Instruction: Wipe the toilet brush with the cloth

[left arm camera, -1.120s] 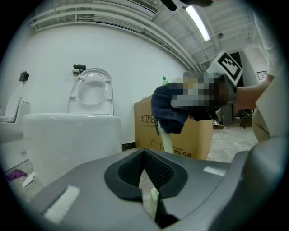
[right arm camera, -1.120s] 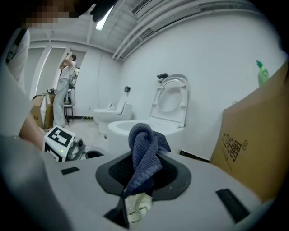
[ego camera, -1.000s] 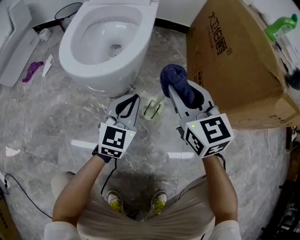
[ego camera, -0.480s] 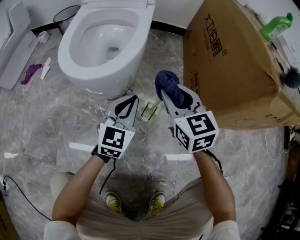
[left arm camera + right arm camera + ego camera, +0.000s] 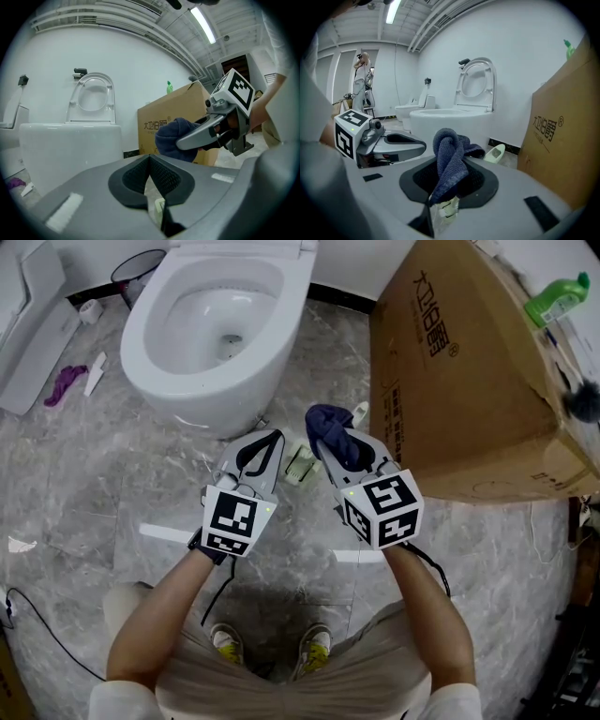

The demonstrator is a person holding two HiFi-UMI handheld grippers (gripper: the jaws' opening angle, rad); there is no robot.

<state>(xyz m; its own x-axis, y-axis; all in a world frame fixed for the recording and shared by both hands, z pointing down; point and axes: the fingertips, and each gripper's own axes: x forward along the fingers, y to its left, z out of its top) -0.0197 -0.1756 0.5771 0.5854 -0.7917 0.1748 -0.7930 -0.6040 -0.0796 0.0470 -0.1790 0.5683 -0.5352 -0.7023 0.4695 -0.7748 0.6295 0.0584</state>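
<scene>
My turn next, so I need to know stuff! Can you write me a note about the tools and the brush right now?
Left tool: shut, holding nothing.
Right tool: shut on the blue cloth.
The pale green brush lies on the floor by the toilet, between the two tools.
Done: cloth picked up.
Left: lift the brush, probably with the left tool, and wipe it.

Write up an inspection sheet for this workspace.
Surface: grey marbled floor.
Job's things: pale green toilet brush lies on the floor between the claws; dark blue cloth held close by.
Clutter: purple scrap and white scrap beside the toilet; green bottle on the cardboard box.
Claws: left claw shut, empty; right claw shut on cloth.
Cables: black cable on floor, lower left.
Surroundings: toilet ahead, seat raised.
</scene>
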